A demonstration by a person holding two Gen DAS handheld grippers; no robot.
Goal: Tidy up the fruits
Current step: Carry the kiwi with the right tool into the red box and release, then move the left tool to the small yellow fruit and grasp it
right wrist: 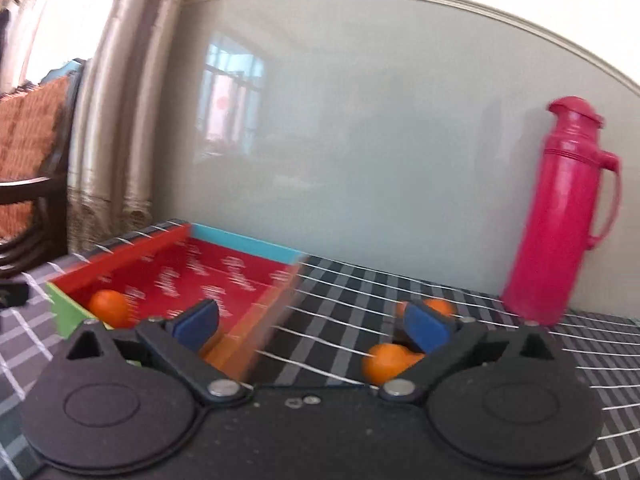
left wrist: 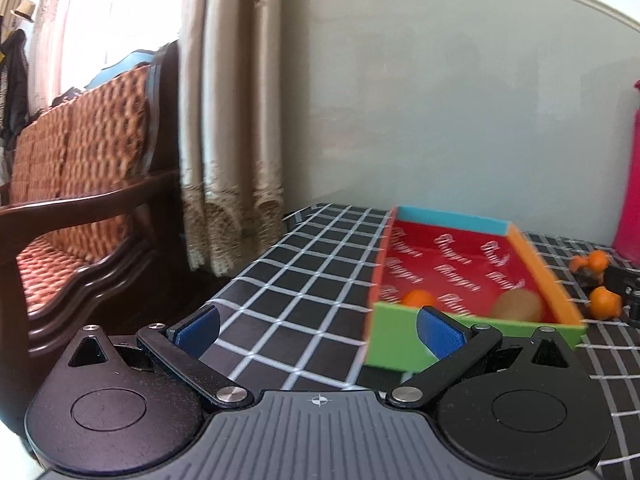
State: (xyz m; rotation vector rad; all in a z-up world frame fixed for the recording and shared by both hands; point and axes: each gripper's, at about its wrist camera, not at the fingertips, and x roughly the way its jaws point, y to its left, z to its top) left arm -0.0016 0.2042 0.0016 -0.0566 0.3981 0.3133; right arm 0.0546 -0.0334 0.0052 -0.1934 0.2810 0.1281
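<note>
hand-held gripper (left wrist: pixel 318 330) gaping | tray (left wrist: pixel 472 344): 1 orange (left wrist: pixel 418 298), 1 kiwi (left wrist: pixel 518 306)

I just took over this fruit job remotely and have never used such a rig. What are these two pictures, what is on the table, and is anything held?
Each picture comes from a camera on a hand-held gripper, looking forward along its two blue-padded fingers. The first shows the left gripper, the second the right gripper. Both stand open, holding nothing.

On the checked tablecloth sits a colourful tray. Inside it lie an orange and a brown fruit, probably a kiwi. More oranges lie loose on the cloth beside the tray, near the right gripper. A pink flask stands upright by the wall.
</note>
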